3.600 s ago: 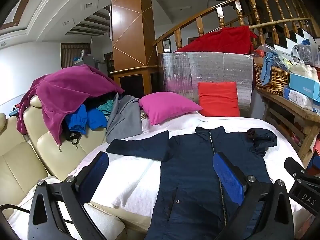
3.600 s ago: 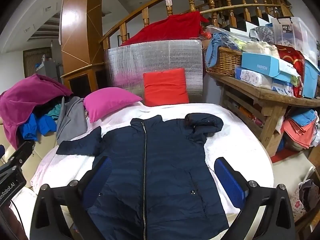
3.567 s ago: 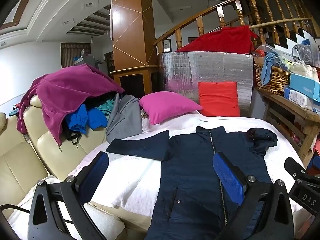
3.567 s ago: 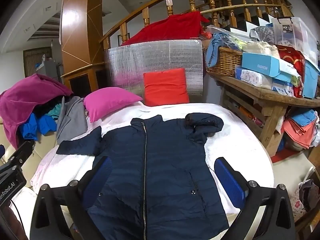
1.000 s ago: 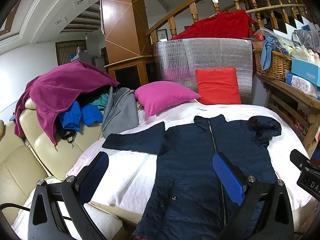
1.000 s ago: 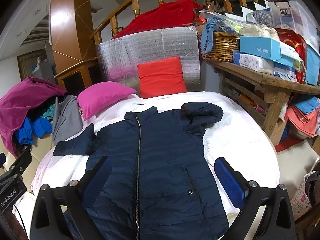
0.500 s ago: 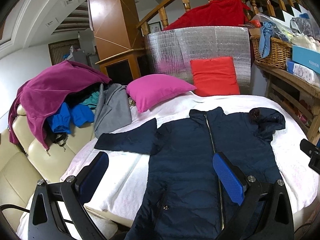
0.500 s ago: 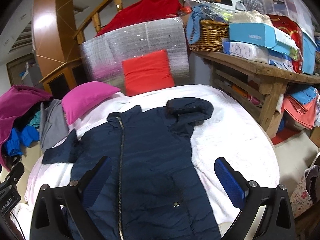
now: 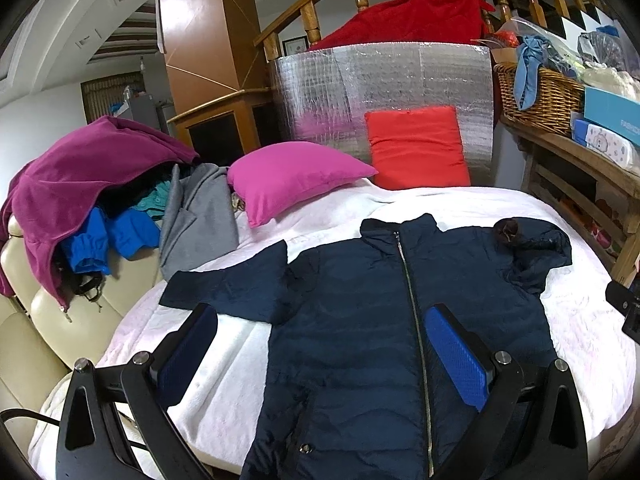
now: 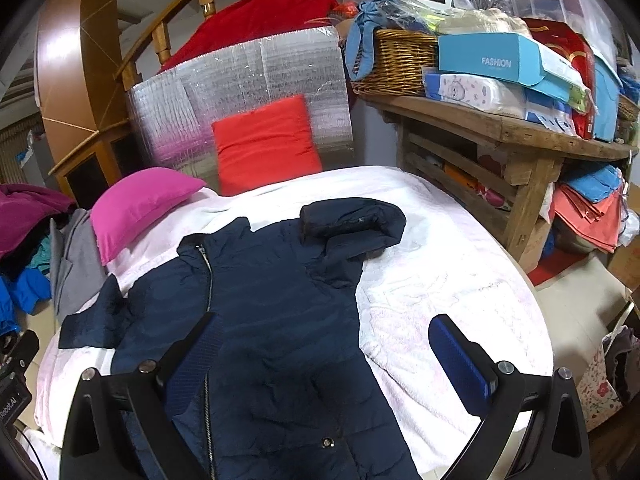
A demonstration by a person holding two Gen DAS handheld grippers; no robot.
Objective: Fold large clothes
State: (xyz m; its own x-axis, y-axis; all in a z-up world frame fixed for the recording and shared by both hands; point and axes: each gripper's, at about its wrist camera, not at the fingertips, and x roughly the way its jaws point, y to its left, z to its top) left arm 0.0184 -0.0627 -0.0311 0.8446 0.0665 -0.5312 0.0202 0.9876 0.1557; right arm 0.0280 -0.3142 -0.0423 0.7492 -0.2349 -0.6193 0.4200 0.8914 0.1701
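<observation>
At bottom of each view, left gripper (image 9: 320,354) & right gripper (image 10: 326,360) both spread wide, holding nothing. Navy jacket (image 9: 384,320) lies flat, zipped, center frame on white blanket (image 10: 440,280); rt sleeve bunched up. Pink pillow (image 9: 292,178) upper left, red cushion (image 9: 418,152) behind.

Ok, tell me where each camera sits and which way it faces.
Left wrist: on the left tool, above the bed's near edge, facing the jacket and pillows; only its open fingers show.
Right wrist: on the right tool, further right, facing the jacket and shelf; open fingers show.
Shared: jacket, pillows.
</observation>
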